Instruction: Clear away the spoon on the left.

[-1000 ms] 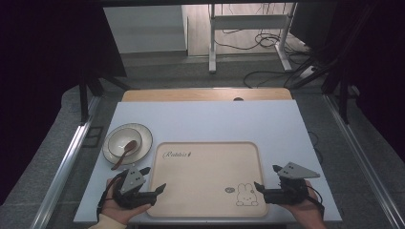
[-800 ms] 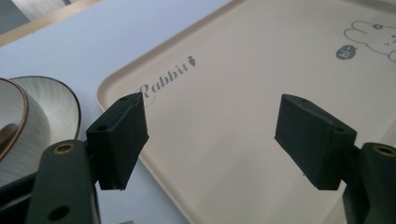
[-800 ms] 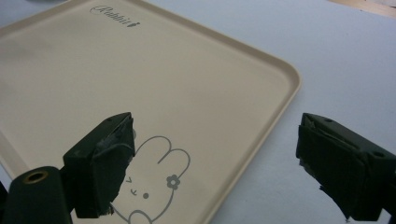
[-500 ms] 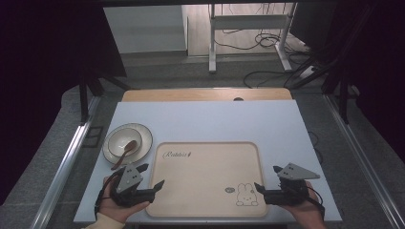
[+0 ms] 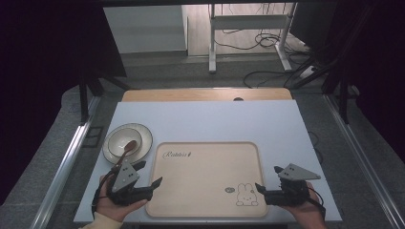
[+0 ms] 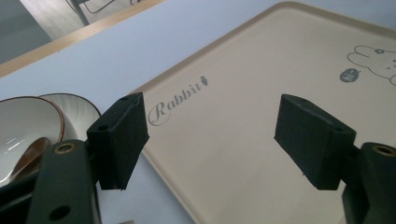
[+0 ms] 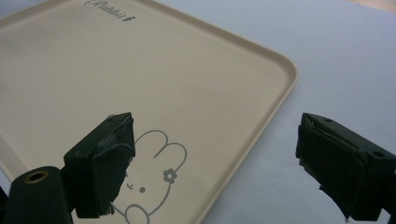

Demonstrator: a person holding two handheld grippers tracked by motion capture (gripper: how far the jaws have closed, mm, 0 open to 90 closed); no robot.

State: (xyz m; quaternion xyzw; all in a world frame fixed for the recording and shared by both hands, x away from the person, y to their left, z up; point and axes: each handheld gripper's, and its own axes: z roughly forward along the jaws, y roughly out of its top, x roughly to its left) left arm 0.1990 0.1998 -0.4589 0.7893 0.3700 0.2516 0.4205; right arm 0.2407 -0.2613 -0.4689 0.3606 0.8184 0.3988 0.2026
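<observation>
From my seat I see a pale blue-grey tabletop (image 5: 215, 119) with a light wooden strip (image 5: 205, 94) along its far edge. Beyond it lies grey carpeted floor (image 5: 162, 71), a white metal table frame (image 5: 248, 21) and loose black cables (image 5: 267, 78). Both sides are dark.

Tray (image 5: 205, 179) bare; bowl (image 5: 128, 141) crowds its left edge.
</observation>
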